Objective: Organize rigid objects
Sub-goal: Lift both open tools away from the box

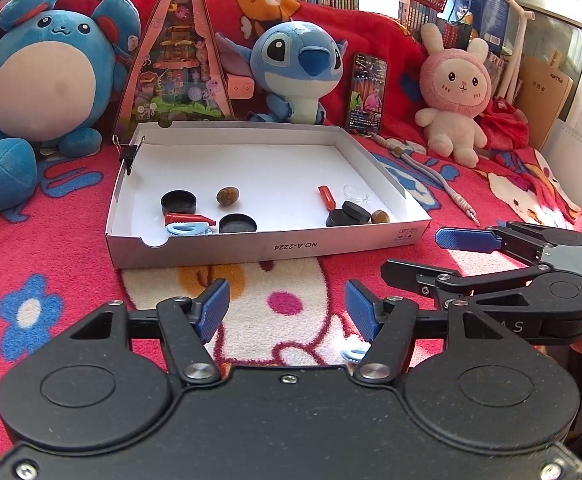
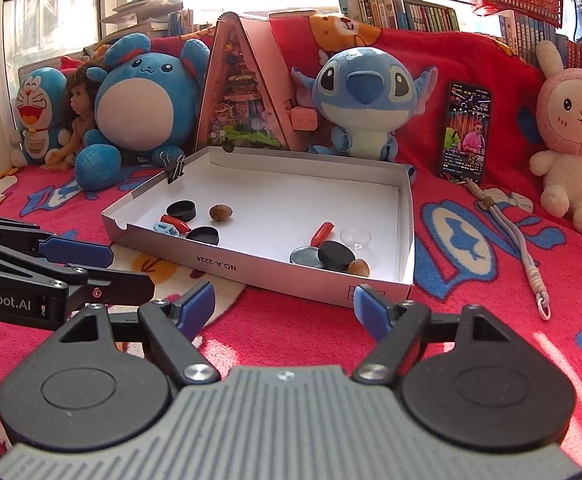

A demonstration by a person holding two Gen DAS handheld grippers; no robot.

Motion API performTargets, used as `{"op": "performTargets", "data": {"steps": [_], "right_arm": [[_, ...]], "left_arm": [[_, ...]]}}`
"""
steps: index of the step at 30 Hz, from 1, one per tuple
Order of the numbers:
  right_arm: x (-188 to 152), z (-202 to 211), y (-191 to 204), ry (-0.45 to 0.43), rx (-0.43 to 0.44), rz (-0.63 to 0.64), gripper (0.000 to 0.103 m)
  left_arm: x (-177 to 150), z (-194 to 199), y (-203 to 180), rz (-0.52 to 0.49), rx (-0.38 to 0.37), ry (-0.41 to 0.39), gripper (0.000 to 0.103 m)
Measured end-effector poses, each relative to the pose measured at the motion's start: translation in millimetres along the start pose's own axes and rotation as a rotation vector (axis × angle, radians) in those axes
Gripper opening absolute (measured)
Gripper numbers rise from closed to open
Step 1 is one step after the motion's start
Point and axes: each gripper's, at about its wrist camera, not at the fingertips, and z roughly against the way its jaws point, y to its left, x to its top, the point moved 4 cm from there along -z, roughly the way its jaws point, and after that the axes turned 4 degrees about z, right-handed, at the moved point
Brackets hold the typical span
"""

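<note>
A shallow white cardboard box (image 1: pixel 267 245) (image 2: pixel 251 270) lies on the red blanket. In it, on the left, are two black round caps (image 1: pixel 178 201) (image 1: pixel 237 224), a brown nut (image 1: pixel 227 195), a red piece (image 1: pixel 189 219) and a light blue clip (image 1: pixel 187 229). On the right are a red piece (image 1: pixel 326 197), a clear dish (image 1: pixel 356 193), black discs (image 1: pixel 353 213) and a nut (image 1: pixel 380 216). My left gripper (image 1: pixel 287 309) is open and empty, before the box. My right gripper (image 2: pixel 283 305) is open and empty, near the box's front right corner. A small light blue piece (image 1: pixel 354 354) lies under the left gripper.
Plush toys (image 1: pixel 47 80) (image 1: pixel 299 68) (image 1: pixel 453 92), a triangular toy box (image 1: pixel 177 60) and a phone (image 1: pixel 367 92) stand behind the box. A binder clip (image 1: pixel 131 150) grips its far left corner. A grey lanyard (image 2: pixel 519 236) lies to the right.
</note>
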Motion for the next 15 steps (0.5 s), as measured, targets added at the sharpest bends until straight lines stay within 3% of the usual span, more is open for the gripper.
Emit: {"op": "performTargets", "data": {"steps": [15], "right_arm": [[-25,16,-2,0.032,-0.012,0.028,0.086]], "left_arm": [[-23,4,2,0.004,-0.017,0.056,0.062]]}}
